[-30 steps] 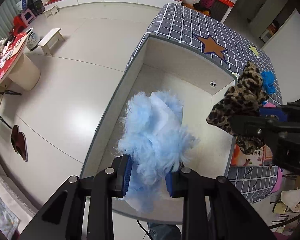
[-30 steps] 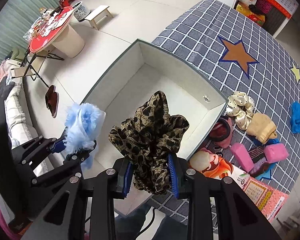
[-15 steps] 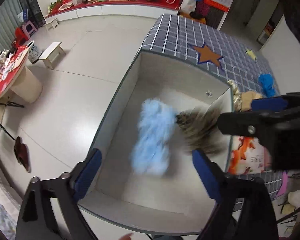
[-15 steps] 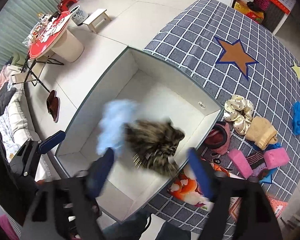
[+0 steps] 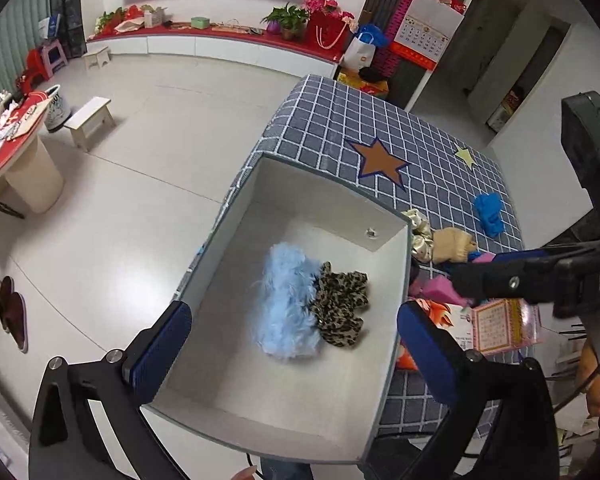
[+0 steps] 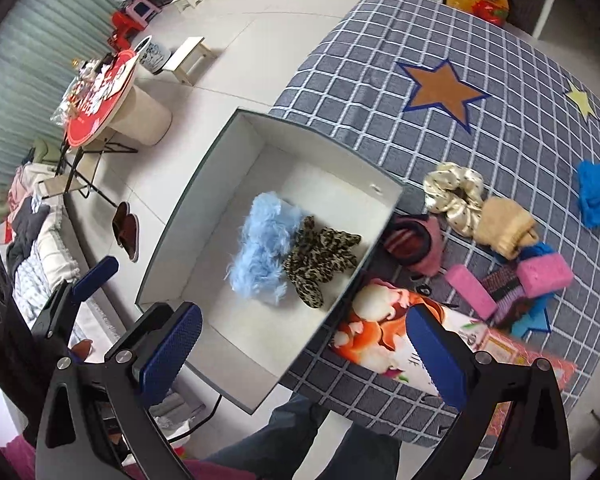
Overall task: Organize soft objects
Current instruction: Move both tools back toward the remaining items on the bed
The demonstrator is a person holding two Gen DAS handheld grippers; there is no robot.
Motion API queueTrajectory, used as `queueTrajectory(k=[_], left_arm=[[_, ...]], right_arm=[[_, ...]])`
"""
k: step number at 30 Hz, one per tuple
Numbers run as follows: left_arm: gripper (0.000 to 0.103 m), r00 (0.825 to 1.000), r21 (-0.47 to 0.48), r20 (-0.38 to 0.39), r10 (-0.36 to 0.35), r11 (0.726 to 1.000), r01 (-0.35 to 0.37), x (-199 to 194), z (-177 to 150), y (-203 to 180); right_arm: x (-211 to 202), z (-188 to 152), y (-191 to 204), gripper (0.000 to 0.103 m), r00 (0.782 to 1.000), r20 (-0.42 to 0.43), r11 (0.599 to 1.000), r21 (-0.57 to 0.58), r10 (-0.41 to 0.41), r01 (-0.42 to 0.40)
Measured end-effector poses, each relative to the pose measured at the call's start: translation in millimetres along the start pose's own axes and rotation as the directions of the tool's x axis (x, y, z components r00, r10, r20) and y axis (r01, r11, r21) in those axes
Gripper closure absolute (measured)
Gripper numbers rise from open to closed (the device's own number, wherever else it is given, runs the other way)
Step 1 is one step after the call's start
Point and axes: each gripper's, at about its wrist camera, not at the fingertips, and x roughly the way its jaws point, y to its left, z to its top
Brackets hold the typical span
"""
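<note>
A fluffy light-blue scrunchie [image 5: 286,300] [image 6: 262,246] and a leopard-print scrunchie [image 5: 342,304] [image 6: 320,258] lie side by side, touching, on the floor of the white box [image 5: 236,216] [image 6: 204,176]. My left gripper [image 5: 296,354] is open and empty above the box's near end. My right gripper [image 6: 304,354] is open and empty above the box's near right wall. On the grey checked cloth [image 6: 380,72] right of the box lie a cream dotted scrunchie [image 6: 456,192], a tan mitten [image 6: 504,228], a blue piece [image 6: 594,194], pink sponges [image 6: 544,274] and a dark pink headband [image 6: 414,242].
A printed picture card [image 6: 384,332] lies at the cloth's near edge beside the box. A red round table [image 6: 100,96], small stools [image 6: 188,58] and slippers [image 6: 126,230] stand on the floor to the left. The person's legs [image 6: 300,440] are below.
Both grippers opened and let go: the blue scrunchie and the leopard scrunchie fell into the box and now lie on its floor. Both grippers have risen and drawn back.
</note>
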Motion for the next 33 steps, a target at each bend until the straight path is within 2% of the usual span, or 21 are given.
queueTrajectory(k=[17, 26, 33], left_arm=[[0.000, 0.994, 0.100, -0.076, 0.076, 0.993, -0.068, 6, 1, -41], [0.000, 0.993, 0.204, -0.083, 0.084, 0.977, -0.065, 17, 15, -85], [0.000, 0.993, 0.289, -0.087, 0.075, 0.956, -0.047, 25, 25, -124]], right_arm=[[-52, -17, -85, 0.000, 0.996, 0.076, 0.983, 0.181, -0.055, 0.041], [-72, -43, -148, 0.000, 0.992, 0.106, 0.945, 0.327, -0.062, 0.024], [-83, -67, -201, 0.000, 0.991, 0.116, 0.897, 0.441, -0.065, 0.007]])
